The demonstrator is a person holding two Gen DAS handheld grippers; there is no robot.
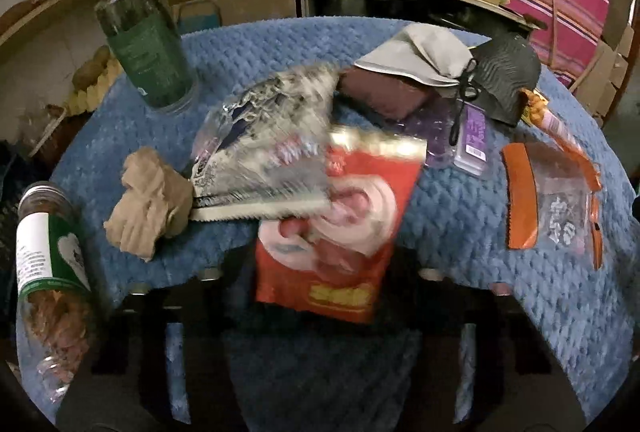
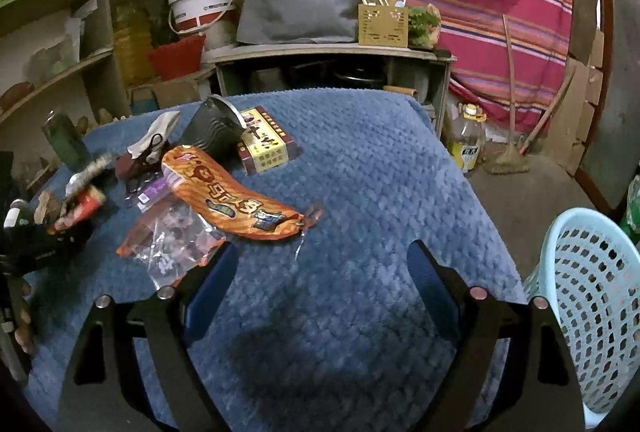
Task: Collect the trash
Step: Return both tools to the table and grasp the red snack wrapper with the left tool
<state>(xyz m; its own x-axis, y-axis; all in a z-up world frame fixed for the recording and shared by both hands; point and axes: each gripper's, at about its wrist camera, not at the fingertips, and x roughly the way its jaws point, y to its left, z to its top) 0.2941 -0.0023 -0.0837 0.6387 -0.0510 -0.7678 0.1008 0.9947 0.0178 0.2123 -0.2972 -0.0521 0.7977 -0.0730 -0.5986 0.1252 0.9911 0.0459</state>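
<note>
My left gripper [image 1: 320, 296] is shut on a red snack wrapper [image 1: 340, 228], held blurred above the blue blanket [image 1: 500, 272]. A silvery wrapper [image 1: 264, 139] lies just behind it, beside a crumpled brown paper [image 1: 148, 199]. An orange and clear bag [image 1: 556, 199] lies to the right. In the right wrist view my right gripper [image 2: 320, 272] is open and empty over the blanket [image 2: 380, 171]. An orange sausage wrapper [image 2: 232, 191] and the orange and clear bag [image 2: 176, 240] lie ahead to its left. A light blue basket [image 2: 592, 312] stands at the right.
A green bottle [image 1: 148, 43] stands at the back left and a jar [image 1: 52, 272] lies at the left edge. A grey cap [image 1: 416, 55], a black can [image 2: 216, 131], a yellow box [image 2: 266, 145] and a purple pack [image 1: 472, 135] rest on the blanket. Shelves stand behind.
</note>
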